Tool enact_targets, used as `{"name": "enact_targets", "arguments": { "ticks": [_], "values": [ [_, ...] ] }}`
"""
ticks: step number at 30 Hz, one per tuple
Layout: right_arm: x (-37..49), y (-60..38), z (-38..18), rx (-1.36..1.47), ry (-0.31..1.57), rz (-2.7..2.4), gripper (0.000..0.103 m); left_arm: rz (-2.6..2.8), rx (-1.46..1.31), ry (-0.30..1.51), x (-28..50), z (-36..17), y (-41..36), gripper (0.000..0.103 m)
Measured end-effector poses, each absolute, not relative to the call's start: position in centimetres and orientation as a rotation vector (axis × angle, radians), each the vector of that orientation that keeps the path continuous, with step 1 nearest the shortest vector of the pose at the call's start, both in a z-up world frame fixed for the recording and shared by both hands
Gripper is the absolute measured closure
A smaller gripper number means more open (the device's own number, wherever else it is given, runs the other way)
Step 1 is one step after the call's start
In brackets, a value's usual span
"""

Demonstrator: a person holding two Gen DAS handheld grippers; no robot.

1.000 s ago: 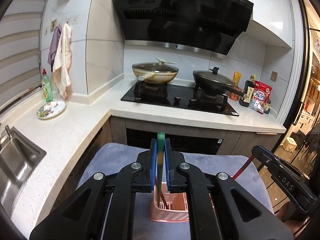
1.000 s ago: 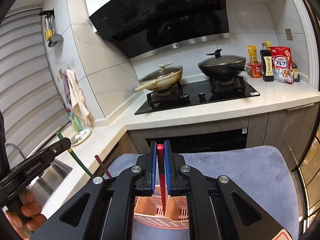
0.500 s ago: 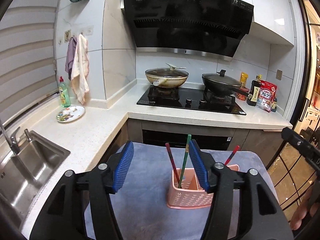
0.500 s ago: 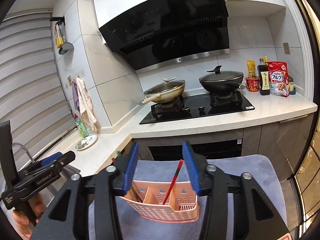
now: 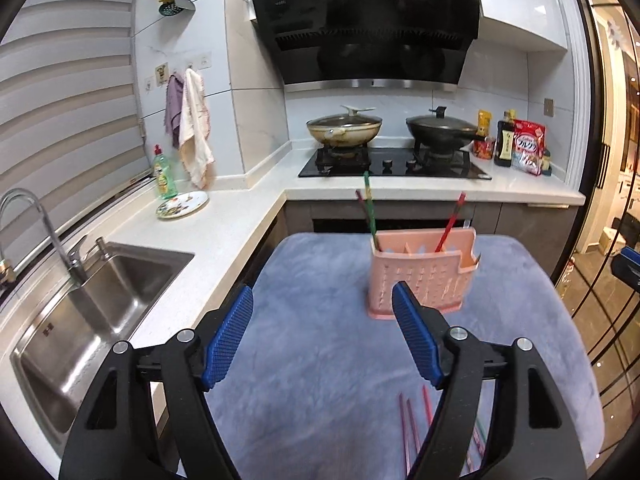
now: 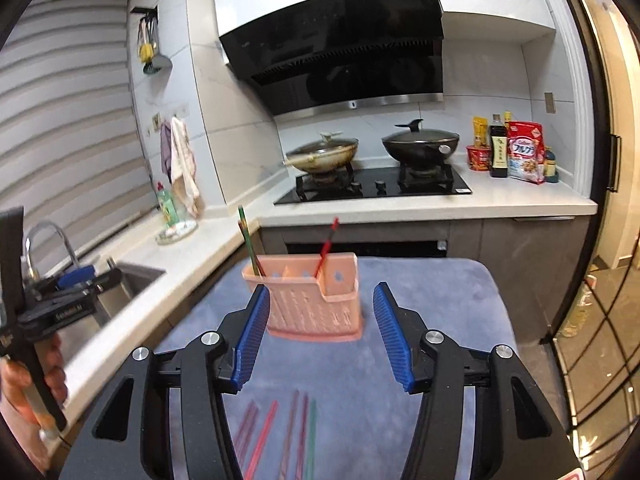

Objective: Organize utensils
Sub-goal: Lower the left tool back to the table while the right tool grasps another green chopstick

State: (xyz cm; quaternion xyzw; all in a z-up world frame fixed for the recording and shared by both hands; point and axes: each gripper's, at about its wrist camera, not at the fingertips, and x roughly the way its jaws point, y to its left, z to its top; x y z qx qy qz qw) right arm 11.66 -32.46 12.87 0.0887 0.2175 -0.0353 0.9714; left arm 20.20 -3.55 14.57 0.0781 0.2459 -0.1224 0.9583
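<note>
A pink perforated utensil holder (image 5: 420,280) (image 6: 316,300) stands on the blue-grey mat (image 5: 320,340). A green chopstick (image 5: 369,204) and a dark red one lean in its left compartment; a red chopstick (image 5: 450,222) (image 6: 326,248) leans in the right one. Several loose chopsticks (image 6: 288,436) (image 5: 412,428) lie on the mat near me. My left gripper (image 5: 324,332) is open and empty, above the mat, short of the holder. My right gripper (image 6: 318,334) is open and empty, just in front of the holder. The left gripper also shows in the right wrist view (image 6: 60,296).
A steel sink (image 5: 88,312) with a tap lies to the left in the white counter. A stove with two lidded pans (image 5: 344,130) stands behind the mat. A plate (image 5: 182,204), soap bottle and food packets (image 5: 528,148) sit on the counter.
Both grippers have opened and let go of their chopsticks, green and red, which now stand in the holder. Both grippers have drawn back and up from the holder.
</note>
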Motion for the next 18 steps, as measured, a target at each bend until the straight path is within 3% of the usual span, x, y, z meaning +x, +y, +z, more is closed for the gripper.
{"name": "enact_targets", "arguments": {
  "ticks": [14, 16, 18],
  "values": [
    [4.0, -27.4, -1.0, 0.142, 0.713, -0.06, 0.053, -0.262, 0.053, 0.757, 12.8, 3.6, 0.6, 0.035],
    [3.7, -27.1, -2.5, 0.151, 0.742, -0.063, 0.057, -0.26, 0.05, 0.778, 12.2, 2.6, 0.7, 0.035],
    [3.6, -26.9, -3.9, 0.165, 0.773, -0.063, 0.069, -0.252, 0.06, 0.787, 11.5, 1.7, 0.6, 0.035]
  ]
}}
